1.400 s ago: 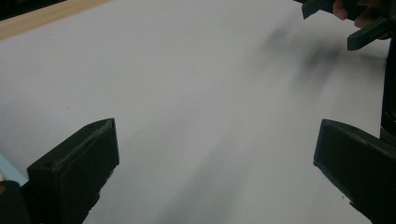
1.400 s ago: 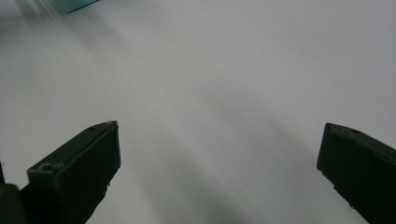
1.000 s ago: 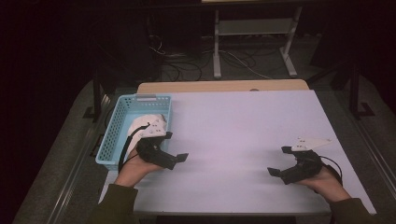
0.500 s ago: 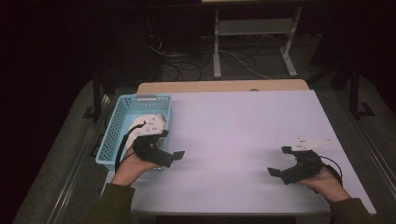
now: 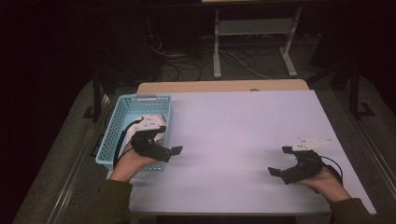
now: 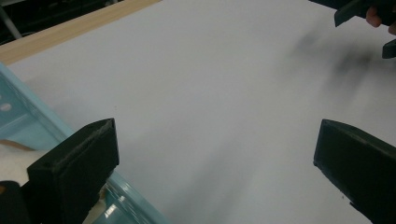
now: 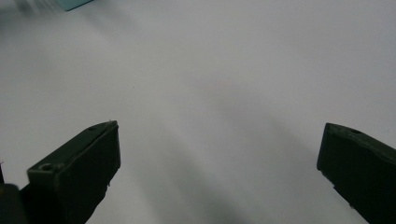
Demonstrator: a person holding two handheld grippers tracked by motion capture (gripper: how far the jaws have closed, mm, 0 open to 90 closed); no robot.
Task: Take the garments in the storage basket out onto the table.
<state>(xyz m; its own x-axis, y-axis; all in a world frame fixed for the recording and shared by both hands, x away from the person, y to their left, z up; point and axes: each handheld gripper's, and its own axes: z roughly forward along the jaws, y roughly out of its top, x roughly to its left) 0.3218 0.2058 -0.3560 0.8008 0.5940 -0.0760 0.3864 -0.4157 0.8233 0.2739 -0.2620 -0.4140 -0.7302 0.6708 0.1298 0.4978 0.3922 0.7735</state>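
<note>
White table [image 5: 243, 126] up top in the high view, dark room and cables behind it, no readable writing anywhere. Blue basket [image 5: 122, 122] sits at the table's left edge with something white [image 5: 152, 123] inside. Left gripper [image 5: 172, 151] hovers at the basket's near right corner, jaws spread wide, holding nothing. Right gripper [image 5: 281, 161] is well apart near the right edge, jaws also spread, empty.

Left gripper view: basket wall [image 6: 32, 116] just beside the left jaw, bare table ahead.

Right gripper view: plain tabletop [image 7: 219, 84] between the parted jaws, basket corner [image 7: 74, 3] far off.
</note>
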